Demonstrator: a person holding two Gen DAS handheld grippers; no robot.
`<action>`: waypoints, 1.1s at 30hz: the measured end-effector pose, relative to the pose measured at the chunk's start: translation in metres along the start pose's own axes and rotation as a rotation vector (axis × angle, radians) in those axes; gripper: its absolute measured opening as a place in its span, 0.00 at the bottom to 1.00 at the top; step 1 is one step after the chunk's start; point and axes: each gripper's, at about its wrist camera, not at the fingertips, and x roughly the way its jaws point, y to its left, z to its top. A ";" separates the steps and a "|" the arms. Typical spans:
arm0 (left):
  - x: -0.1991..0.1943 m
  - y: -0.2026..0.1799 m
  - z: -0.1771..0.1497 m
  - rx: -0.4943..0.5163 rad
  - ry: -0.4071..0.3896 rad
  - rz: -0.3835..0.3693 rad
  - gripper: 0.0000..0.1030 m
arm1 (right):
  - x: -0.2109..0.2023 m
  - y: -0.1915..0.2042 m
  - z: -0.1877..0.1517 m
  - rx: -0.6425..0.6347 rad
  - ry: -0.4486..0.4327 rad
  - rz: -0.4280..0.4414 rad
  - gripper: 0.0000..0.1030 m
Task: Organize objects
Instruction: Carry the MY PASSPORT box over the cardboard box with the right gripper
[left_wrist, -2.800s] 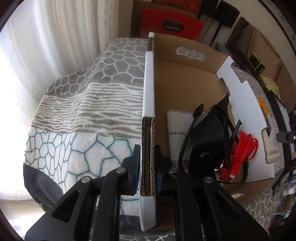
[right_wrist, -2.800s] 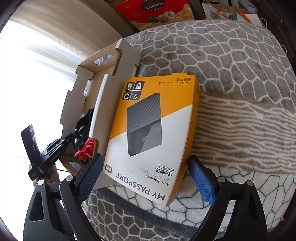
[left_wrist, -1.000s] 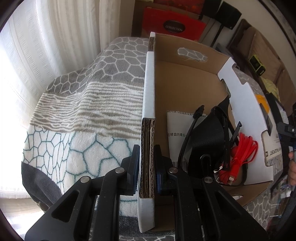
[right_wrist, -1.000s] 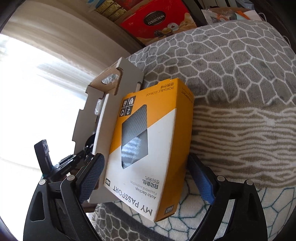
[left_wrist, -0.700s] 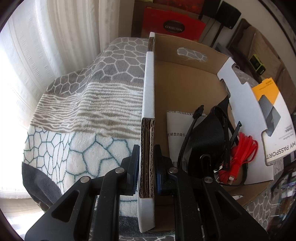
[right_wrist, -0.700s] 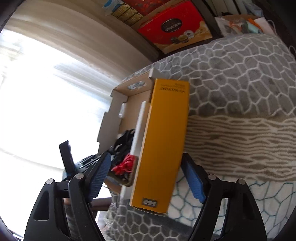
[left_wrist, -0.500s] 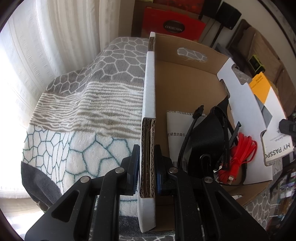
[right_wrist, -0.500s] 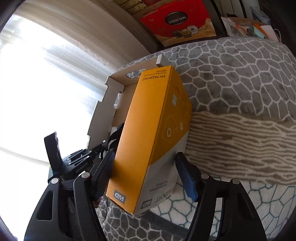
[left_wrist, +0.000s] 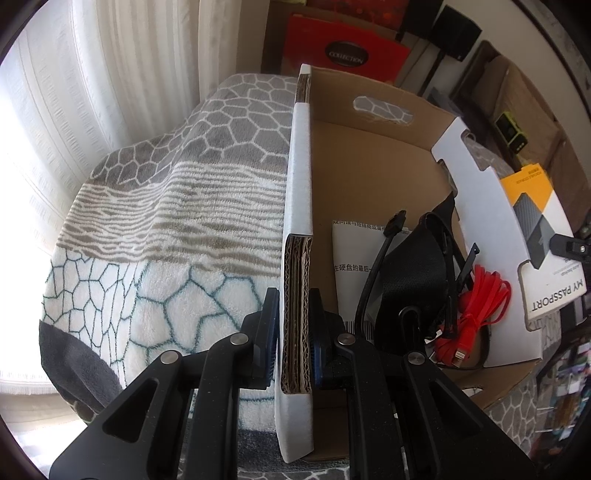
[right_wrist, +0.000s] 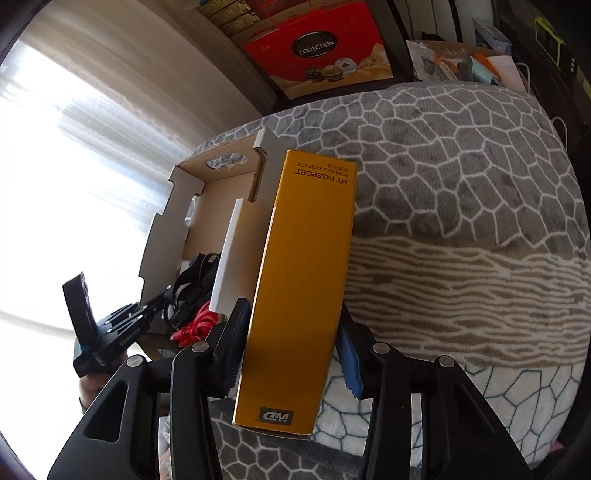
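Already half packed, the open brown-and-white corrugated cardboard box (left_wrist: 373, 177) sits on a grey, white and teal honeycomb-patterned fleece blanket (left_wrist: 177, 206), with a black mesh pouch (left_wrist: 417, 273), a black cable (left_wrist: 384, 258), a coiled red flat cable (left_wrist: 480, 306) and a printed white leaflet (left_wrist: 351, 251) inside. My left gripper (left_wrist: 293, 336) is clenched on the box's near wall, steadying it. My right gripper (right_wrist: 291, 354) is closing its jaws on the yellow-and-white "My Passport" hard-drive carton (right_wrist: 299, 288), which stands on edge just outside the box's far wall, its sides between my blue pads (right_wrist: 349, 360); the left pad looks to be touching. By my reckoning this carton remains to go in.
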 end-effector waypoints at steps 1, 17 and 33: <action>0.000 0.000 0.001 0.000 0.001 0.000 0.12 | -0.002 -0.004 0.000 0.013 -0.004 0.015 0.42; 0.000 0.000 0.001 -0.003 0.001 0.000 0.12 | -0.043 0.003 0.018 0.040 -0.106 0.094 0.39; 0.000 0.000 0.001 -0.004 0.001 0.002 0.12 | -0.002 0.054 0.051 -0.069 -0.023 0.232 0.39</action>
